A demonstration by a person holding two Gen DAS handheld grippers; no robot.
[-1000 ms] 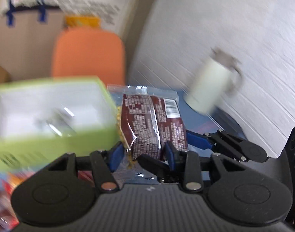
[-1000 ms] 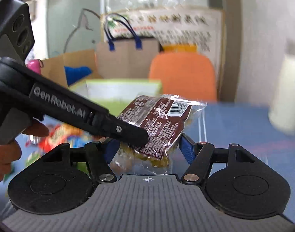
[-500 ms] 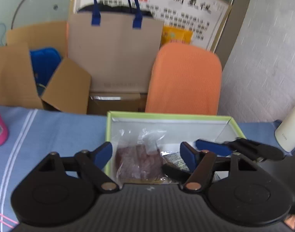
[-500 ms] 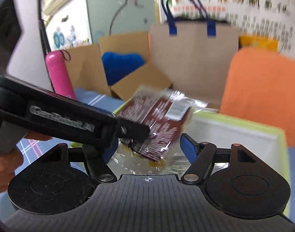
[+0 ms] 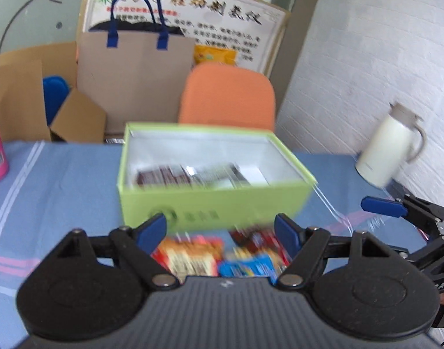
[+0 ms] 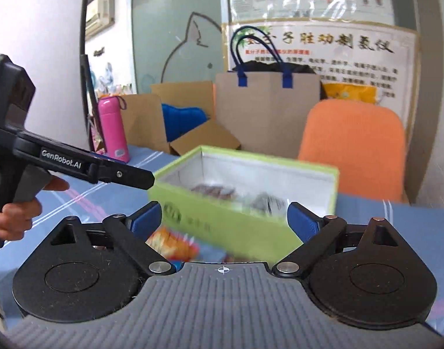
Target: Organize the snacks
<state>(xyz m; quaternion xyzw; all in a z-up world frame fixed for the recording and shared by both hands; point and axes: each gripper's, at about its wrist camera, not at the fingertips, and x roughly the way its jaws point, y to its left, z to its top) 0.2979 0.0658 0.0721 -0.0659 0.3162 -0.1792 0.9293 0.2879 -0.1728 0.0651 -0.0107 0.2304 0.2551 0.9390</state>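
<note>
A green open box (image 5: 213, 200) (image 6: 245, 226) sits on the blue cloth, with the dark red snack packet (image 5: 163, 179) (image 6: 213, 190) and other packets lying inside it. My left gripper (image 5: 220, 228) hangs in front of the box, jaws opening, nothing between them. Below it lie loose snack packets (image 5: 189, 254), orange and blue. My right gripper (image 6: 224, 221) is also before the box, jaws opening and empty. The left gripper's body (image 6: 76, 165), held by a hand (image 6: 15, 215), shows at the left of the right wrist view.
A white thermos jug (image 5: 387, 148) stands at the right by the brick wall. A pink bottle (image 6: 112, 128) stands at the table's far left. Behind the table are an orange chair (image 5: 227, 96), a paper bag (image 5: 134, 72) and cardboard boxes (image 6: 192, 128).
Both grippers let go of the dark red packet, which now lies in the green box. Both have drawn back from the box with their jaws wider apart.
</note>
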